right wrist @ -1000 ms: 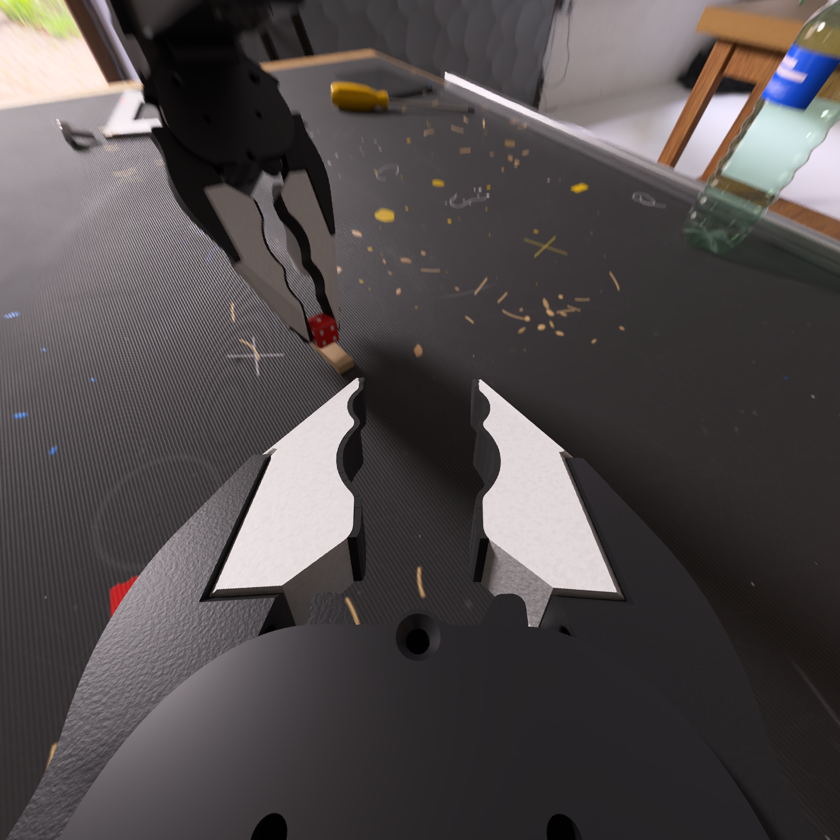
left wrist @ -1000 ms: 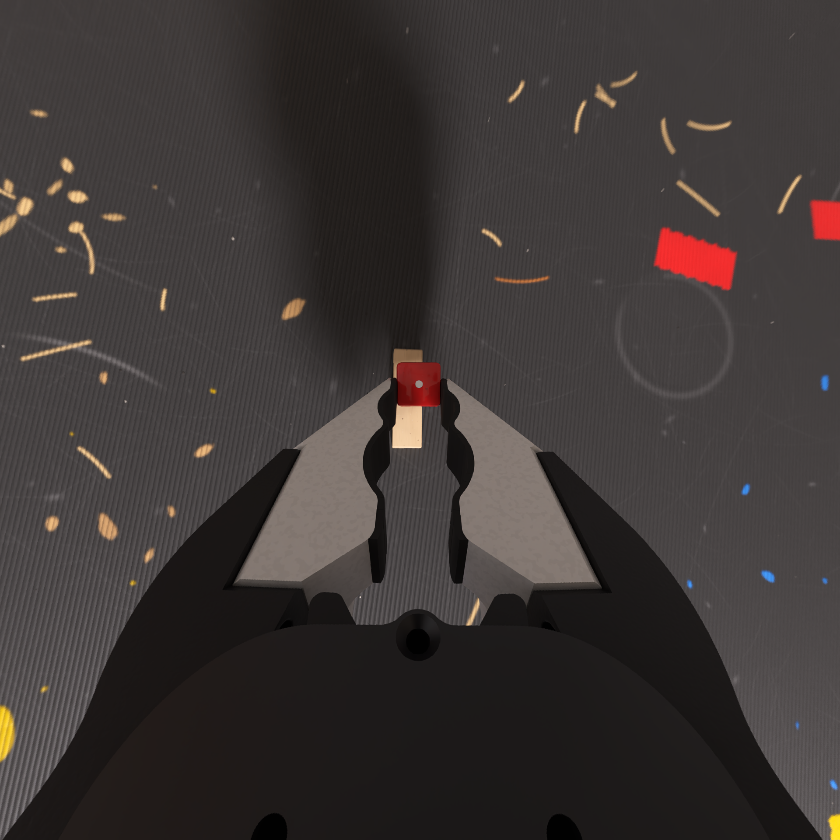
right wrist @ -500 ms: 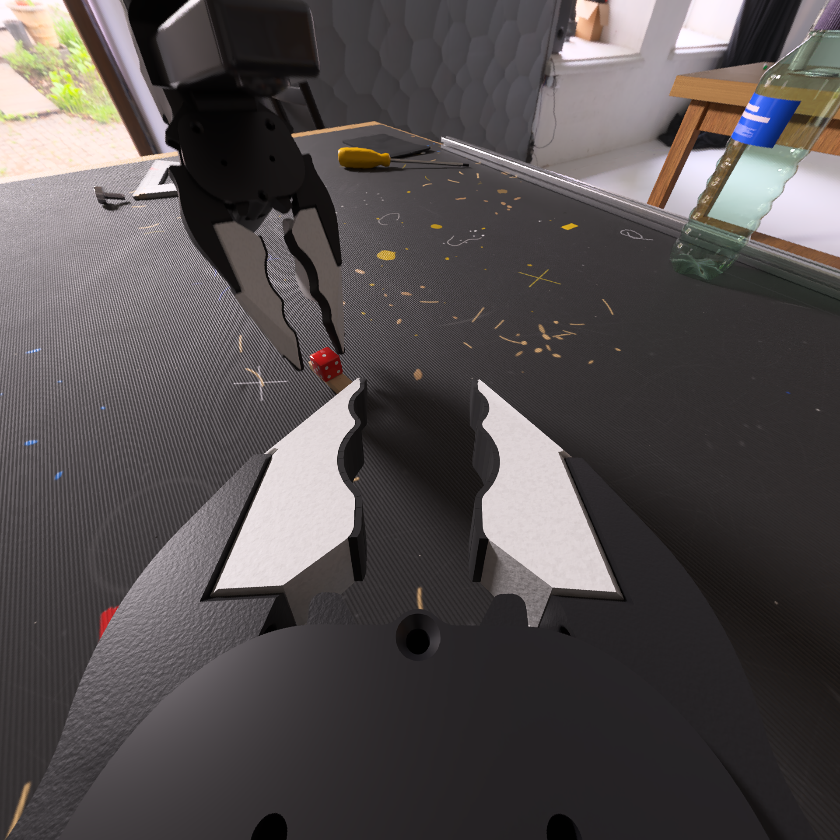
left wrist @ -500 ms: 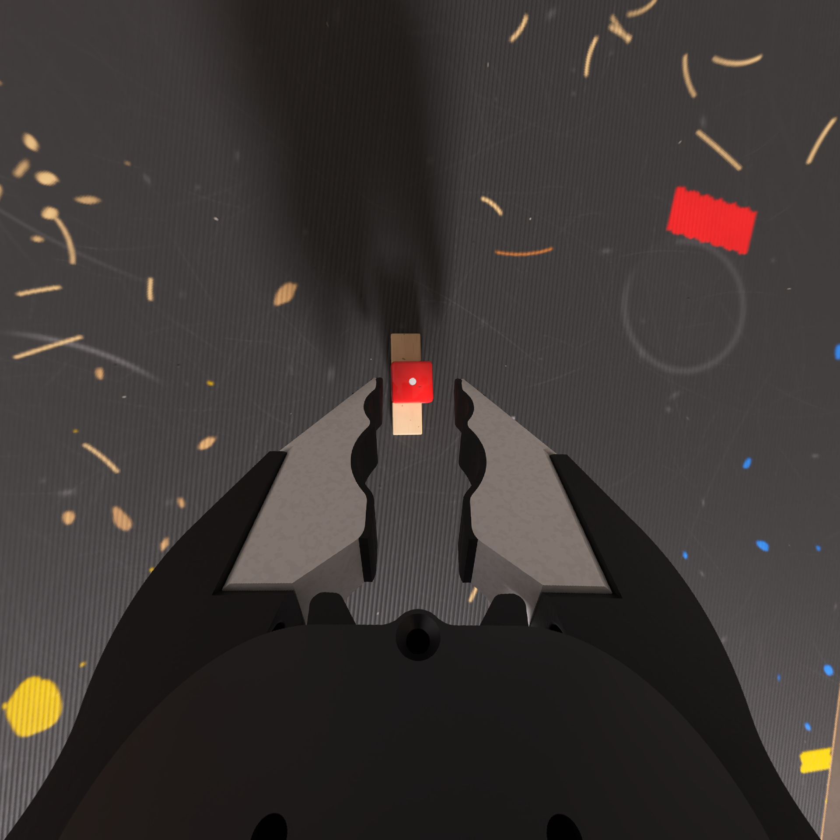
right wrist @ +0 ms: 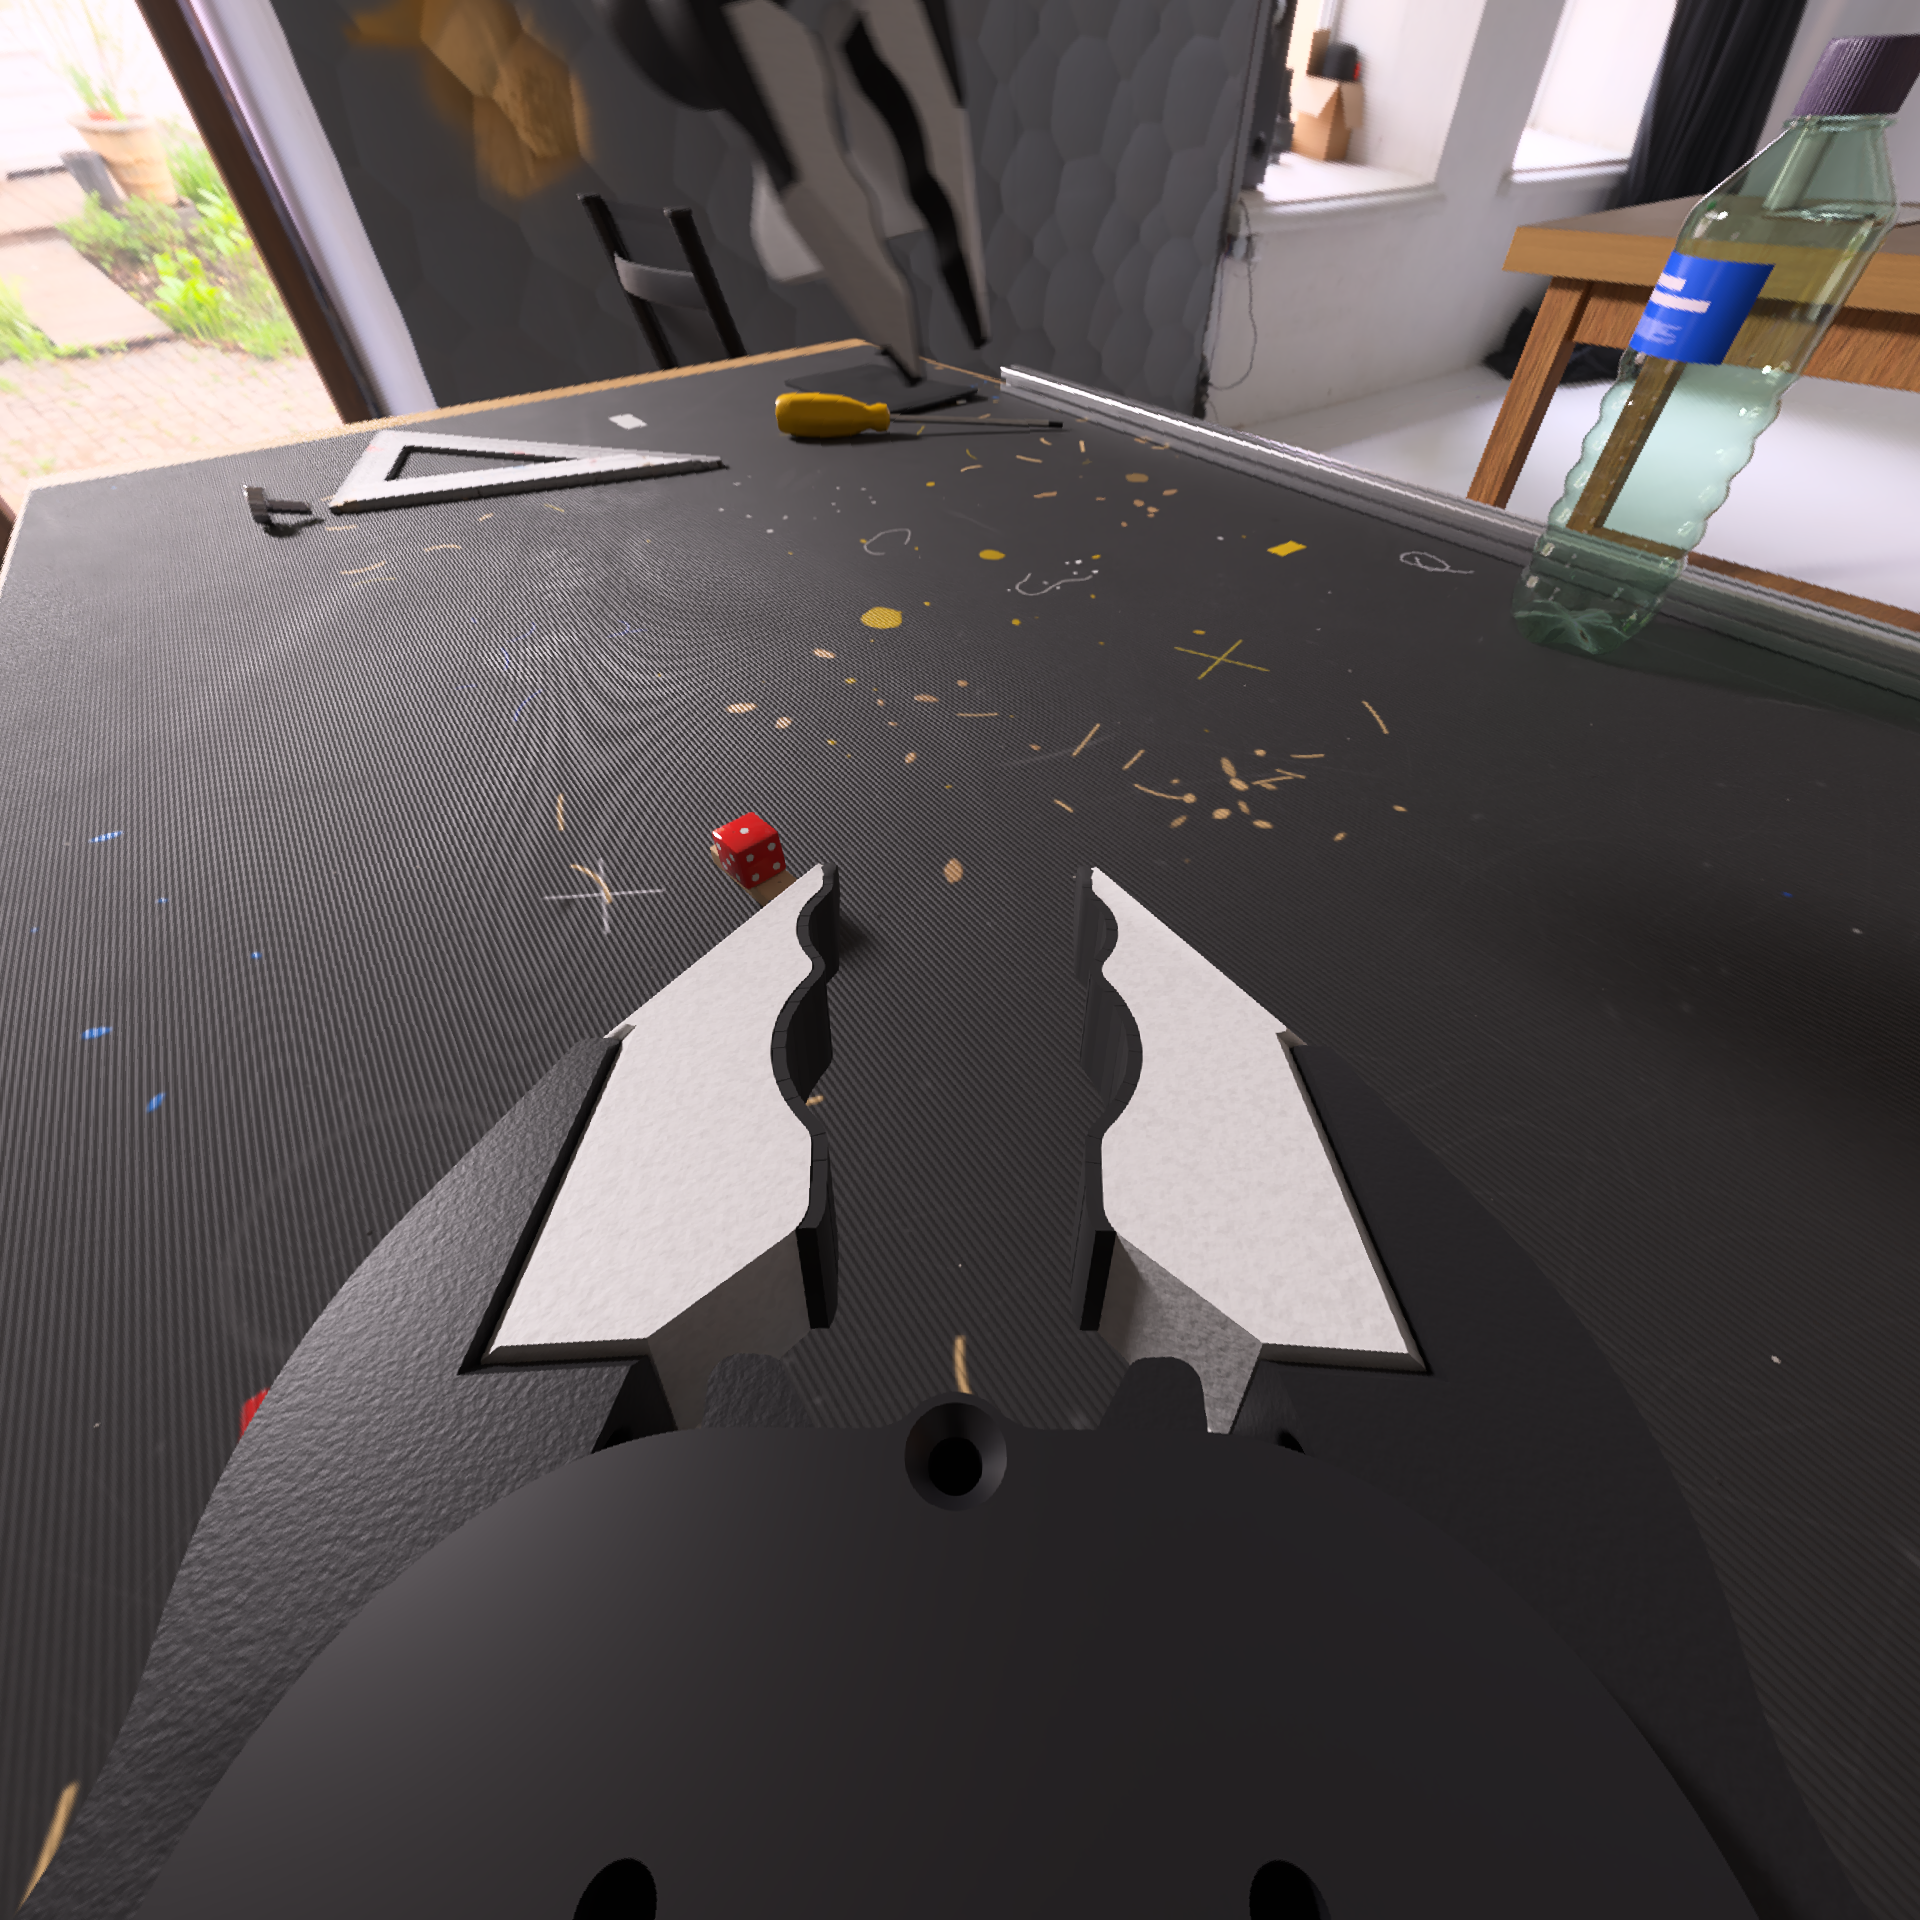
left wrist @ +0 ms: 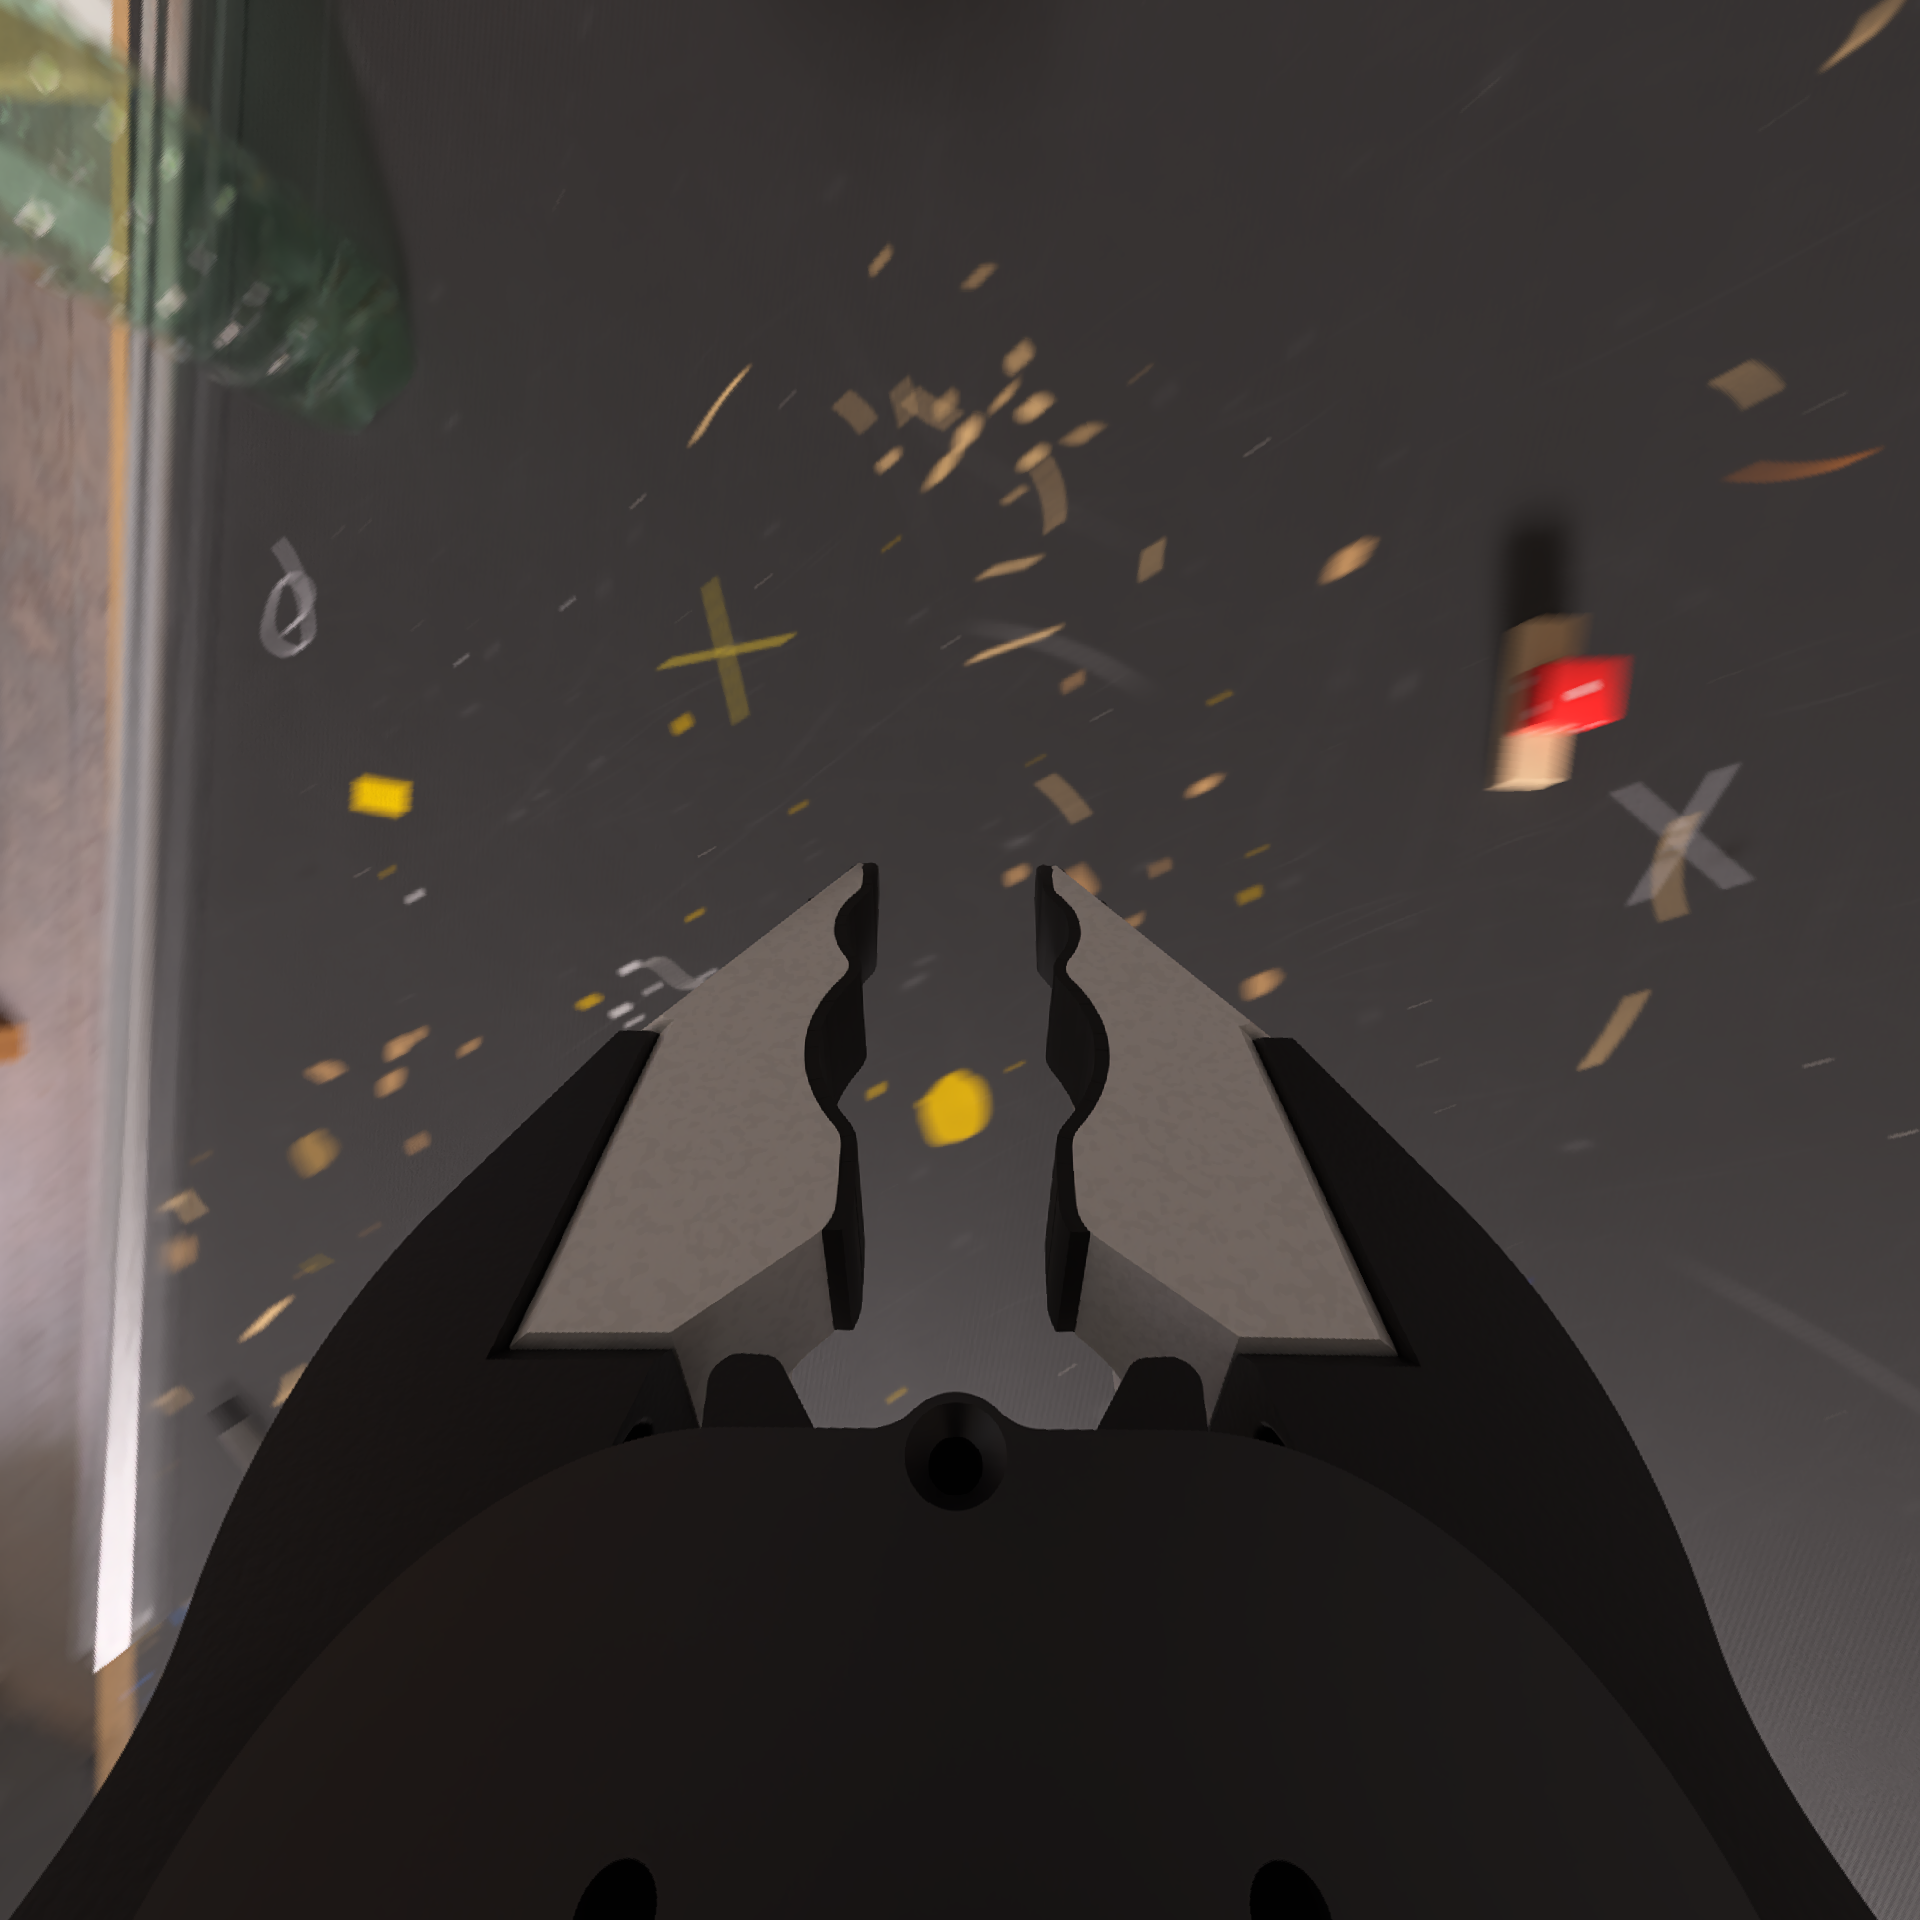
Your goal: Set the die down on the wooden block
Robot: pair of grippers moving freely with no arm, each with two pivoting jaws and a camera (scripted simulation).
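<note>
The red die (left wrist: 1574, 693) rests on the small wooden block (left wrist: 1536, 717), blurred at the right of the left wrist view. In the right wrist view the die (right wrist: 750, 850) sits on the block (right wrist: 771, 886), whose near end is hidden behind my right gripper's left finger. My left gripper (left wrist: 954, 878) is open and empty, high above the mat and left of the die; it also shows, blurred, at the top of the right wrist view (right wrist: 925, 281). My right gripper (right wrist: 958, 881) is open and empty, low over the mat just right of the die.
A plastic bottle (right wrist: 1704, 374) stands at the mat's right edge; its base shows in the left wrist view (left wrist: 249, 229). A yellow-handled screwdriver (right wrist: 831, 416) and a metal triangle square (right wrist: 499, 468) lie at the far end. The dark mat (right wrist: 312, 727) bears shavings and paint marks.
My left gripper, open since half a second ago, has risen and swung away from the die, which stays on the block. The right gripper has tilted up slightly.
</note>
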